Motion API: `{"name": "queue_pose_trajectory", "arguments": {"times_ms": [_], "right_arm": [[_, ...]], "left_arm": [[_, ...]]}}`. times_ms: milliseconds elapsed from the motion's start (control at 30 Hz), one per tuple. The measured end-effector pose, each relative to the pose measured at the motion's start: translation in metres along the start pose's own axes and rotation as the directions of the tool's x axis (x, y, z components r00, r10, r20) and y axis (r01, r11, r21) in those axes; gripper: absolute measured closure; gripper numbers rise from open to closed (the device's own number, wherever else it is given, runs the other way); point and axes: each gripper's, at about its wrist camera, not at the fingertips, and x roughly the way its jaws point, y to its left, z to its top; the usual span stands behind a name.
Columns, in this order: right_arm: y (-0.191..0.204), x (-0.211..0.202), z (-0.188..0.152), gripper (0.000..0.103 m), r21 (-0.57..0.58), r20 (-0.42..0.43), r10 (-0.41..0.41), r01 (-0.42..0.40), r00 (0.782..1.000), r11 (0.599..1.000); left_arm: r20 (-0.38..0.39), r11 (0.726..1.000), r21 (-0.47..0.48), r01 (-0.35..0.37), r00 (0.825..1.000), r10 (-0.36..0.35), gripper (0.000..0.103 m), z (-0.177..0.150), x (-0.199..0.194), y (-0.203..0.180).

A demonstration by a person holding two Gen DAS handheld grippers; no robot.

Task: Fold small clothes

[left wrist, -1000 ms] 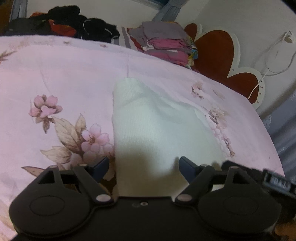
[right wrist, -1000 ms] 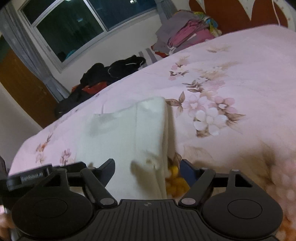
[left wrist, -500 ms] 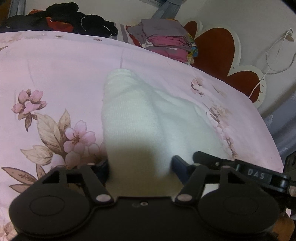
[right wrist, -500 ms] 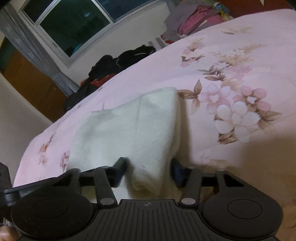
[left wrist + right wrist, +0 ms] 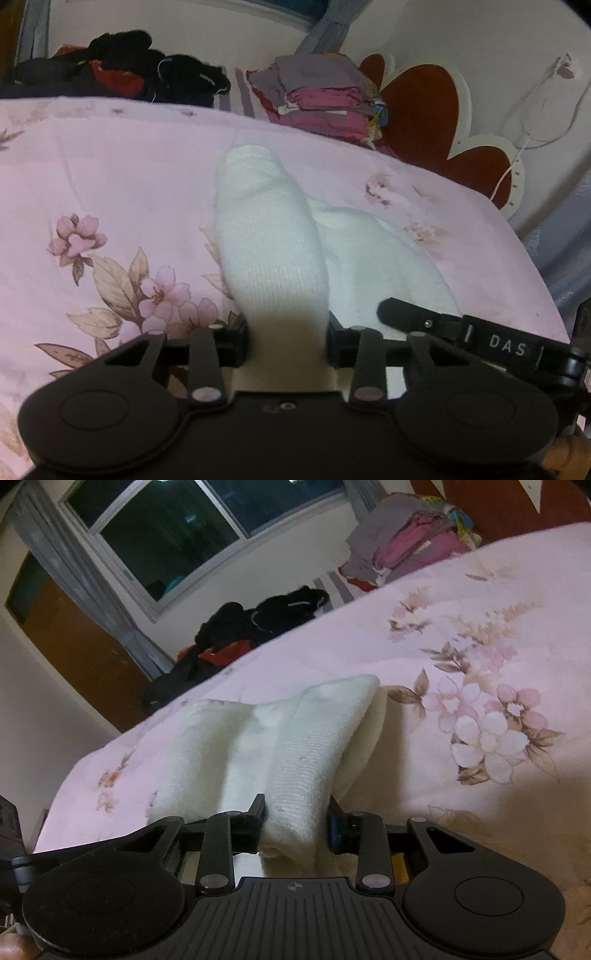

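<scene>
From the left wrist view, the left tool [image 5: 288, 341] sits at the bottom centre of the frame, and its jaws have just been closing; they now pinch a gathered ridge of the white knit garment [image 5: 269, 236], which runs up the middle of the picture and spreads out to the right over the pink floral bedspread [image 5: 110, 184]. At lower right the tip of the right tool [image 5: 402, 314] shows beside the cloth, its grip not readable from here. Beyond the bed, at upper left, lies a dark heap of clothes [image 5: 147, 74], and at upper centre a folded stack [image 5: 321, 96] against the red flower-shaped headboard [image 5: 421, 99]. From the right wrist view, the right tool [image 5: 297, 825] at bottom centre has also just been closing and now clamps a bunched edge of the same white knit garment [image 5: 314, 738], whose rest trails away to the left of the frame across the bedspread; a dark window [image 5: 166, 535] fills the upper left. Standing here, I'd worry that both grips hold thick, bunched folds rather than clean corners, so one lift could let a layer slip free or carry the edges over unevenly. The soft knit may also stretch and sag between the two tools, leaving a crooked fold.
</scene>
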Motion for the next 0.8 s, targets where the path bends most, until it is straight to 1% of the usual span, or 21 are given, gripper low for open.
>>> {"name": "queue_pose_trajectory", "arguments": {"times_ms": [100,200,367,500,633,700,800], "right_arm": [[0.015,-0.010,-0.002,0.072,-0.013,0.011,0.017,-0.017,1.000,1.000],[0.034,-0.016,-0.007,0.072,-0.022,0.011,0.038,-0.038,0.999,0.999],[0.073,-0.018,-0.026,0.072,-0.033,0.001,0.091,-0.091,0.996,0.995],[0.113,-0.012,-0.046,0.072,-0.042,-0.015,0.137,-0.138,0.990,0.990],[0.164,0.000,-0.070,0.072,-0.058,-0.029,0.174,-0.175,0.984,0.983],[0.192,0.007,-0.083,0.072,-0.061,-0.031,0.186,-0.188,0.982,0.980],[0.236,0.018,-0.104,0.072,-0.069,-0.025,0.181,-0.183,0.983,0.981]], "left_arm": [[0.015,1.000,0.002,0.008,1.000,-0.008,0.066,-0.002,-0.019,0.001],[0.029,1.000,-0.001,0.002,1.000,-0.002,0.066,-0.006,-0.041,0.006],[0.044,1.000,-0.015,-0.023,0.999,0.023,0.066,-0.013,-0.082,0.029],[0.066,0.998,-0.032,-0.054,0.996,0.056,0.066,-0.022,-0.120,0.060],[0.087,0.996,-0.048,-0.076,0.993,0.080,0.066,-0.029,-0.161,0.102],[0.098,0.996,-0.056,-0.074,0.992,0.079,0.066,-0.032,-0.180,0.127],[0.109,0.997,-0.058,-0.059,0.992,0.065,0.066,-0.033,-0.206,0.167]]}}
